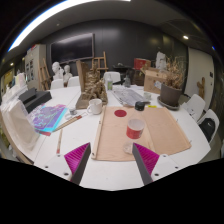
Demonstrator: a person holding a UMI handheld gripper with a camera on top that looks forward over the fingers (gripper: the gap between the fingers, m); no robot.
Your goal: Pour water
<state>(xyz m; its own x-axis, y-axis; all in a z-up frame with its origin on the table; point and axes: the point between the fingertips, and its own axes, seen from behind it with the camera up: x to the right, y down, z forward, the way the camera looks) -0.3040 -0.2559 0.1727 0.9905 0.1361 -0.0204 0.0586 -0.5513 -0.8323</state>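
Your gripper (111, 165) sits low centre of the frame with the fingers spread apart and nothing between them; magenta pads face inward, the left fingertip (79, 165) and the right one both clear of any object. Nothing is grasped, so by the look of it the pour has not started: you have yet to reach, grip, lift and tip. Just ahead of the fingers, a little right of centre, stands a small cup (135, 128), cylindrical, pale wall with a red band or top, smooth, probably plastic or paper; it is too small in the view to tell whether it holds water. Behind it lies a flat red disc (120, 113), maybe a lid or coaster. Both rest on a tan board (160, 135), matte, rectangular, wood or cardboard, lying on the white table (110, 178), which looks smooth and glossy. Left of centre there is a white mug (95, 105), rounded, ceramic-looking, likely the other vessel for the pour, though which one is source and which is target is not clear from here. At mid left sits a shiny iridescent sheet (47, 119), flat. The upper part of the frame is workshop clutter, dark and hard to read.
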